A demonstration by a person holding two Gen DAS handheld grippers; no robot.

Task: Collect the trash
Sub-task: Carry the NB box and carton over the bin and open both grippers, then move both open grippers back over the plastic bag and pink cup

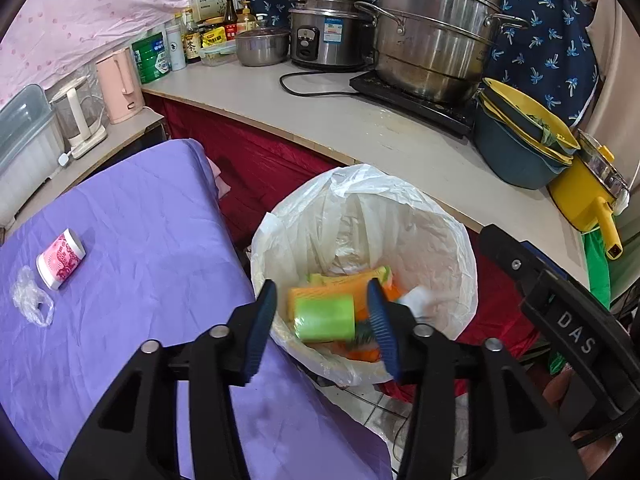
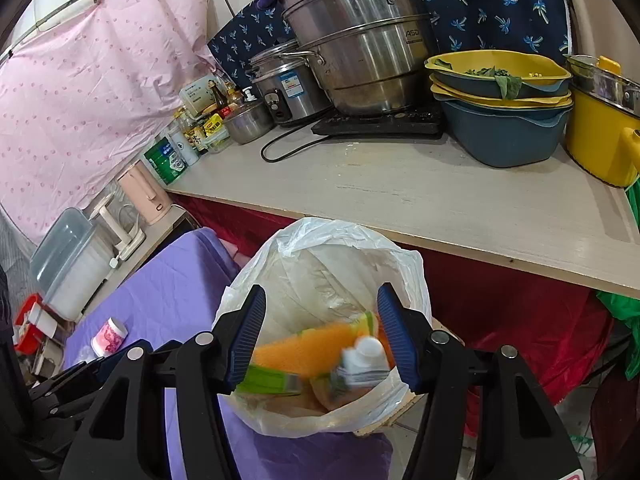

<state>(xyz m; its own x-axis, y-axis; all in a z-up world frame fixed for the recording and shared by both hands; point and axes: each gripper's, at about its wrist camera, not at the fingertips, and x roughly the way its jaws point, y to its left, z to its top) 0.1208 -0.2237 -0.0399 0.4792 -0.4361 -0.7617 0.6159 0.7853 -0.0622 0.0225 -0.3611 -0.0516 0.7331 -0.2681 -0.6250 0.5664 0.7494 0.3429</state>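
Room: cramped kitchen, steel pots on a pale bench (image 1: 360, 128), purple-covered table (image 1: 140, 240) in front.
Left wrist view, bin: lined trash bin (image 1: 448, 240) beside the table, holding orange and green packaging.
Left gripper (image 1: 322, 322): jaws apart, empty, above the bin; green cup (image 1: 324, 318) blurred below, apparently dropping.
Left to collect: pink patterned cup (image 1: 60, 260), clear plastic scrap (image 1: 32, 298) on the table.
Right wrist view, right gripper (image 2: 320, 344): spread wide, empty, over the bin; white bottle (image 2: 366, 360) blurred inside.
Progress: judged well past half.
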